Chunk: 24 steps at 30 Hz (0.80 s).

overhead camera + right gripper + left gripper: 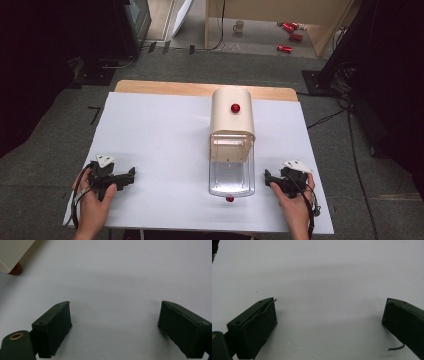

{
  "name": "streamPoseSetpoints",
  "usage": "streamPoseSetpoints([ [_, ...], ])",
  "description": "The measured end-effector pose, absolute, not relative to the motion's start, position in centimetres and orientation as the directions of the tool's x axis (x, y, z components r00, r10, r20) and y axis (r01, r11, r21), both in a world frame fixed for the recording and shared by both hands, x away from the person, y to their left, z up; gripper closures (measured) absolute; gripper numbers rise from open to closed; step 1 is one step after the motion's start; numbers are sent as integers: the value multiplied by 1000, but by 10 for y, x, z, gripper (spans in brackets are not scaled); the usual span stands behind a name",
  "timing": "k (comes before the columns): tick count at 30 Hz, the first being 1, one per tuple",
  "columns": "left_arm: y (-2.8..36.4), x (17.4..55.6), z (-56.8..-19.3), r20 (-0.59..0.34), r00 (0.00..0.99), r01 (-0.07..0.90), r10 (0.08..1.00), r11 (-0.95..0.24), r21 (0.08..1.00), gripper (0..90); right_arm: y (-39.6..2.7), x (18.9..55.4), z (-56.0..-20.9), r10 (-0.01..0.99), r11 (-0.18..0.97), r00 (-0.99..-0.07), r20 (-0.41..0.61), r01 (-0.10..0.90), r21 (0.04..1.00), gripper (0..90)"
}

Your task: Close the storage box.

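Right hand-held gripper [268,178] gapes beside the bread box [231,142].

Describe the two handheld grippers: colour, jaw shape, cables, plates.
Both are black. The left gripper and right gripper each carry a pale grey three-cornered plate on top and trail a black cable past the wrist. In the gripper views the jaws are blocky, flat-faced black pads with small screw holes; a brass-ringed hole sits at the right gripper's lower left. A loose thread hangs off one left pad. No sleeves visible.

White table [165,130] bearing cream bread box [232,140]
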<state>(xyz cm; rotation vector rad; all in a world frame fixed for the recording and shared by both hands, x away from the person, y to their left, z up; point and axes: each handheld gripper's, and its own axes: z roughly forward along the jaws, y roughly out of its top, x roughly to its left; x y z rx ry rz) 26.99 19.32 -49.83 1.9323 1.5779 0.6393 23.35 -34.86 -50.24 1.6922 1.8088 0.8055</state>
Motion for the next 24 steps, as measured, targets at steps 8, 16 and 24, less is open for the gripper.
streamPoseSetpoints([
  [8, 193, 270, -498, 15, 194, 714, 981, -152, 683, 0, -341, 223, -498, 998, 20, -62, 31, 690, 724, 132],
  [16, 193, 270, -498, 15, 194, 714, 981, -152, 683, 0, -325, 200, -484, 993, 39, -109, 47, 670, 742, 133],
  [24, 193, 270, -498, 15, 194, 714, 981, -152, 683, 0, -305, 183, -473, 981, 92, -187, 43, 657, 748, 135],
])
